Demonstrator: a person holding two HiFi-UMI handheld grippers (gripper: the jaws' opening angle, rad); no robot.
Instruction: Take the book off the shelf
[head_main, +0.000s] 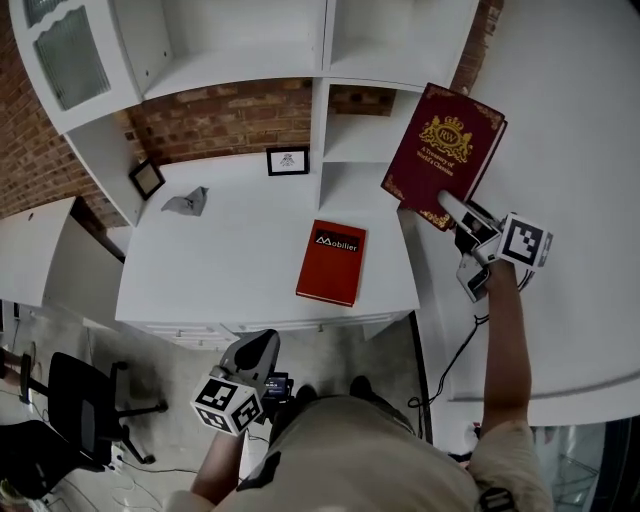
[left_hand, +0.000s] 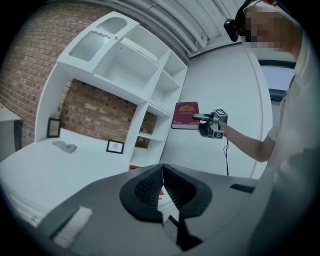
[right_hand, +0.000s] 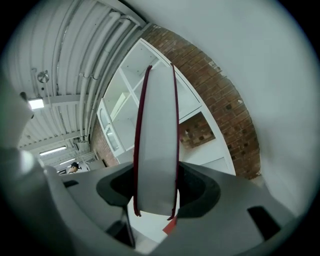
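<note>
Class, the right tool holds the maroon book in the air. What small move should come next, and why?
Probably lower the maroon book onto the bare white desktop beside the red book. The right tool grips its page edge, and it hangs clear of the shelves, so setting it down seems all that remains.

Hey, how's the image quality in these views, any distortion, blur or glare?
Head view: even light, no glare, sharp, the white shelf unit bowed by the wide lens. Left gripper view: fisheye with black corners, a mosaic patch top right. Right gripper view: same fisheye; the maroon hardcover book, page-edge on, looms close and soft.
</note>
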